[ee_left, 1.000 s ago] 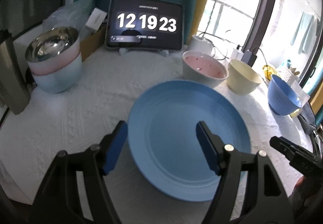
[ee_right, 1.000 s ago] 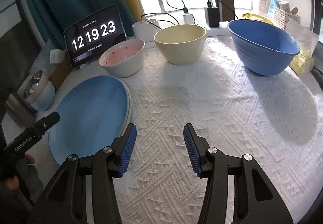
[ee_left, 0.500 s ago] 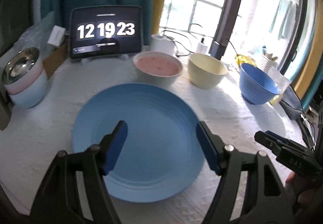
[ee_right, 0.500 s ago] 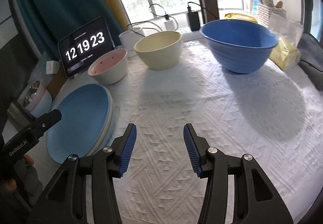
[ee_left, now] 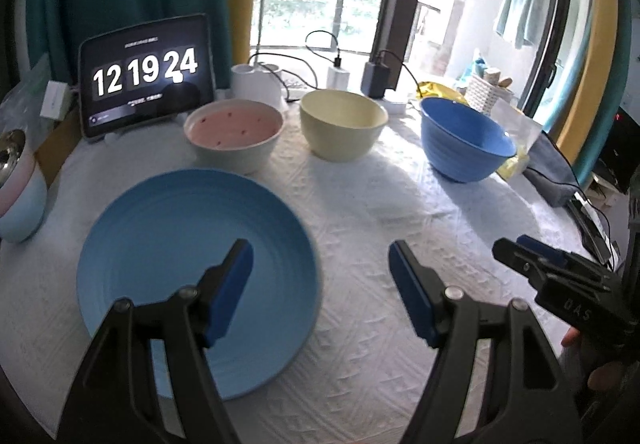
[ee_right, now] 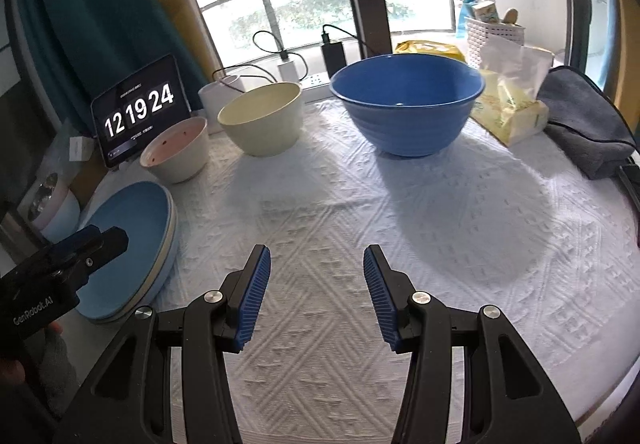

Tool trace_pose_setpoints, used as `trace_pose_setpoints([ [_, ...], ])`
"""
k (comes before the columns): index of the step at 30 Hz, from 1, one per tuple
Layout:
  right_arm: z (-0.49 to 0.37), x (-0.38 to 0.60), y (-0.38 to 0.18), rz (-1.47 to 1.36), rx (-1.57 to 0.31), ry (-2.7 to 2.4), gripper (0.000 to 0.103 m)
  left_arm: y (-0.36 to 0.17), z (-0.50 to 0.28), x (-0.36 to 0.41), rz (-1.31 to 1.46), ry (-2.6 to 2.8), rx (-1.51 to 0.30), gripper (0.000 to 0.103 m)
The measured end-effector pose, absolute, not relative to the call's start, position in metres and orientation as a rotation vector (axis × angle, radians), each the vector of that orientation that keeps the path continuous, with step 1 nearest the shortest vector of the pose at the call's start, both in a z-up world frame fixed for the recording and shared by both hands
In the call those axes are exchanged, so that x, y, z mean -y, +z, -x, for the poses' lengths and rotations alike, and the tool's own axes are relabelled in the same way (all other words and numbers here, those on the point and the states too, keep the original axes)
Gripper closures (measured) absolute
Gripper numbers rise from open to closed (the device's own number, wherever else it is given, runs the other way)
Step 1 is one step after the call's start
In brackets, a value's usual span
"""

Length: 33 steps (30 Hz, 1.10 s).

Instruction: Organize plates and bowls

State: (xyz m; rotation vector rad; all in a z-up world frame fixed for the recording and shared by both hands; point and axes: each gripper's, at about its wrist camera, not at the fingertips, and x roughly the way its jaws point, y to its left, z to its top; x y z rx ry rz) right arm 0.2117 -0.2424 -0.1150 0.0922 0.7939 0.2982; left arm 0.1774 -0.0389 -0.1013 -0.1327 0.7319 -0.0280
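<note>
Both the left gripper (ee_left: 320, 268) and right gripper (ee_right: 317, 284) are held with jaws released, nothing between them. The blue plate (ee_left: 168, 244) is seen flat on the counter (ee_right: 440, 224), before three bowls.

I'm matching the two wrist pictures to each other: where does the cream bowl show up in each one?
Left wrist: the cream bowl sits upper centre, between the pink bowl and the big blue bowl.
Right wrist: the cream bowl is upper left of centre, left of the big blue bowl.
Shared landmark: the clock tablet, left of the bowls.
</note>
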Motion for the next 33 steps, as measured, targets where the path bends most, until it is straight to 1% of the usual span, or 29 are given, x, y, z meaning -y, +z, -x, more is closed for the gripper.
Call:
trace_pose_setpoints([
  [11,-0.213,0.270,-0.106,-0.099,-0.773,0.275,0.052,-0.095,-0.190,0.066,0.113,-0.075,-0.738,0.031],
  [33,-0.240,0.310,-0.088,-0.137,-0.724,0.262,0.052,-0.064,-0.217,0.114,0.020,-0.135,-0.675,0.031],
])
